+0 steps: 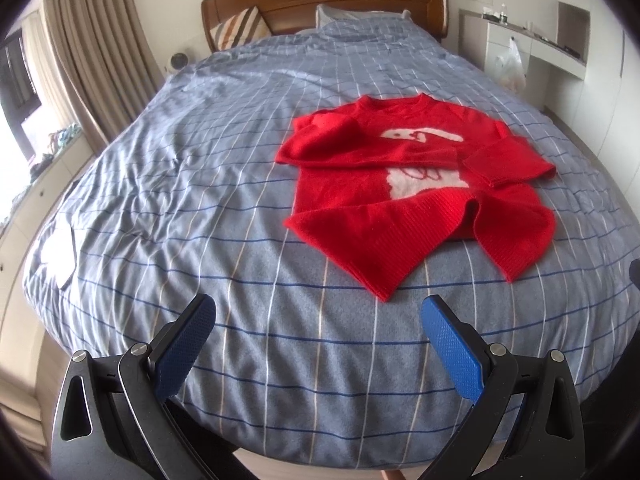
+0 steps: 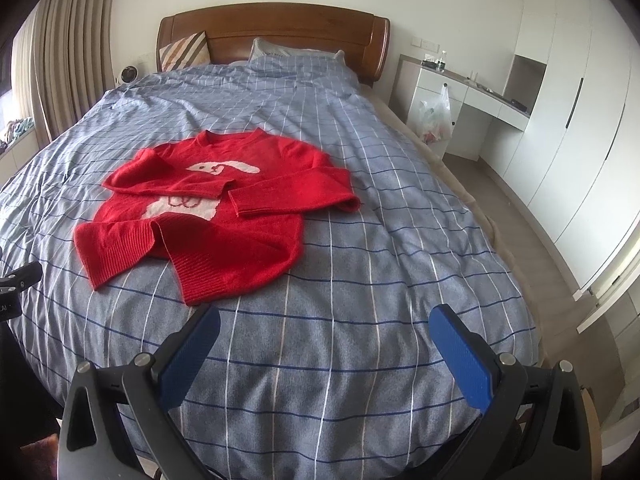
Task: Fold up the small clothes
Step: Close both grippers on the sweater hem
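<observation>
A small red sweater [image 1: 404, 184] with a white animal design lies face up on the blue checked bedspread [image 1: 200, 200]. Both sleeves are folded across its chest and the hem is split and spread toward me. It also shows in the right wrist view [image 2: 216, 216]. My left gripper [image 1: 320, 312] is open and empty, above the bed's near edge, short of the hem and to its left. My right gripper [image 2: 326, 320] is open and empty, near the hem's right corner. Part of the left gripper [image 2: 18, 280] shows at the right wrist view's left edge.
A wooden headboard [image 2: 272, 28] with a striped cushion [image 2: 184, 50] and a pillow stands at the far end. A white desk [image 2: 472, 92] with a hanging plastic bag [image 2: 434, 118] and wardrobes line the right wall. Curtains [image 1: 96, 48] hang at the left.
</observation>
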Motion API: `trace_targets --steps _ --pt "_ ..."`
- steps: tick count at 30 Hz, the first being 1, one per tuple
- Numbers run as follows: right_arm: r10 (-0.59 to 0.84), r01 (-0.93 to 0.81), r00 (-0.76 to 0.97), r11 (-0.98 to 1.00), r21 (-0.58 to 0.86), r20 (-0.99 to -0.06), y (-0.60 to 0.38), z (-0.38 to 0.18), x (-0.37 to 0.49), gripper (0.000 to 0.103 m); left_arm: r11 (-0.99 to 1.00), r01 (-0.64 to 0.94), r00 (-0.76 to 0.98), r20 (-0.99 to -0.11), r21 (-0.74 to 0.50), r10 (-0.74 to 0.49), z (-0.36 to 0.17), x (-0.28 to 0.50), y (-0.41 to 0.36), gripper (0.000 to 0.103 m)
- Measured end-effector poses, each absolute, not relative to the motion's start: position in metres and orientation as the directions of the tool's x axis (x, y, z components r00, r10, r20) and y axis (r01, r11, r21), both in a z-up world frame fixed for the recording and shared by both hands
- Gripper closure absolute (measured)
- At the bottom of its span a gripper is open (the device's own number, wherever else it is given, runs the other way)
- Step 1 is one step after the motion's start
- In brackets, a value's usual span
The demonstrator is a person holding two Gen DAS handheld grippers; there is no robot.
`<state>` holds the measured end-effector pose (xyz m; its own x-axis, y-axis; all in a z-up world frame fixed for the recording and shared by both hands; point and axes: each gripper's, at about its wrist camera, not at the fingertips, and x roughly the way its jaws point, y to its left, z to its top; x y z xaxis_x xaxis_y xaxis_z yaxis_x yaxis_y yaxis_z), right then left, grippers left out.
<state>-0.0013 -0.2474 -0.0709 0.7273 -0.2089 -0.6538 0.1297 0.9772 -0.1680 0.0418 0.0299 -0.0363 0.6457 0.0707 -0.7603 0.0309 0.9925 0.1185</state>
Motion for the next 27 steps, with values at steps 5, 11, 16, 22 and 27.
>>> trace_targets --steps 5,11,16,22,27 --pt "-0.195 0.115 0.737 0.98 -0.165 -0.648 -0.243 -0.069 -0.002 0.0 0.992 0.034 0.641 -0.764 0.122 0.072 -0.039 0.043 0.03 0.0" --pt "0.129 -0.037 0.735 0.988 0.151 -0.665 -0.261 -0.113 0.025 0.0 0.988 0.012 0.542 -0.829 -0.152 -0.134 -0.087 0.078 0.063 0.001" --pt "0.487 0.037 0.616 0.768 0.64 -0.619 -0.285 -0.188 0.082 0.007 0.943 -0.075 0.51 -0.825 -0.325 -0.244 -0.133 0.126 0.082 0.003" --pt "0.553 -0.057 0.594 0.753 0.656 -0.584 -0.252 -0.198 0.118 0.078 0.897 -0.039 0.49 -0.79 -0.441 -0.367 -0.134 0.148 0.067 0.098" --pt "0.506 -0.104 0.564 0.828 0.551 -0.653 -0.267 -0.169 0.089 0.098 0.905 0.042 0.495 -0.778 -0.424 -0.387 -0.107 0.122 0.099 0.101"
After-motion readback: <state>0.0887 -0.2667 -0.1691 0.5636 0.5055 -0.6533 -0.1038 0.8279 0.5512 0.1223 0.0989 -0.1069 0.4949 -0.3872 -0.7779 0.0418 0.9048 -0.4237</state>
